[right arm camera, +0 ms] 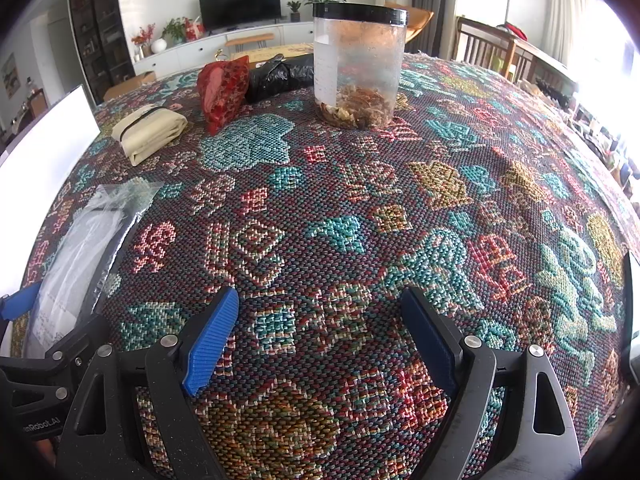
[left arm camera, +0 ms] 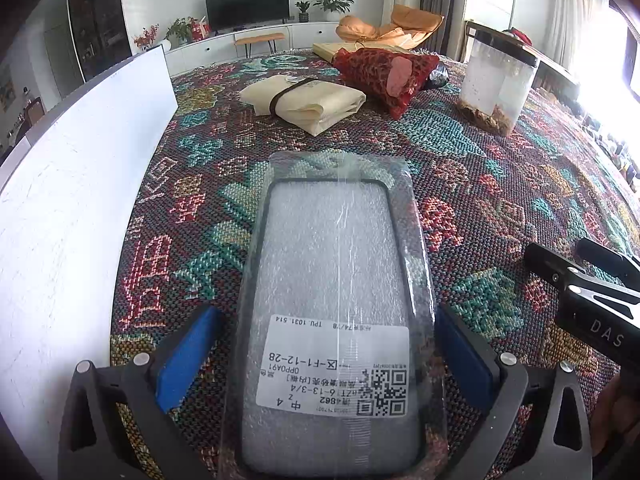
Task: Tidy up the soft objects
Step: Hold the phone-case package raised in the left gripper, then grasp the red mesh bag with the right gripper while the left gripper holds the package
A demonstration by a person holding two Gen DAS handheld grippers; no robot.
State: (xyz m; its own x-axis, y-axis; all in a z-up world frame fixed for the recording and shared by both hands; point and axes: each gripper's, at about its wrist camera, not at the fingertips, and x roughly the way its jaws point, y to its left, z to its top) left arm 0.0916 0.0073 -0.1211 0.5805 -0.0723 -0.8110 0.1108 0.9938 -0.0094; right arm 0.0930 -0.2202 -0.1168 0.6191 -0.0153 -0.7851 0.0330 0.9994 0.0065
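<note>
A soft phone case in a clear plastic bag (left arm camera: 332, 280) with a white label lies between the blue pads of my left gripper (left arm camera: 324, 344), which are closed against its sides. It also shows at the left of the right wrist view (right arm camera: 80, 240). My right gripper (right arm camera: 320, 332) is open and empty above the patterned tablecloth (right arm camera: 360, 208). It shows at the right edge of the left wrist view (left arm camera: 580, 280). A folded cream cloth with a dark band (left arm camera: 304, 100) (right arm camera: 150, 132) and a red patterned pouch (left arm camera: 384, 72) (right arm camera: 222, 88) lie further back.
A clear jar with a black lid (right arm camera: 358, 64) (left arm camera: 496, 80) stands behind the pouch, dried bits at its bottom. A black plastic bag (right arm camera: 280, 76) lies beside the pouch. A white board (left arm camera: 60, 220) stands along the left edge. A wooden chair (right arm camera: 492, 48) is at the back right.
</note>
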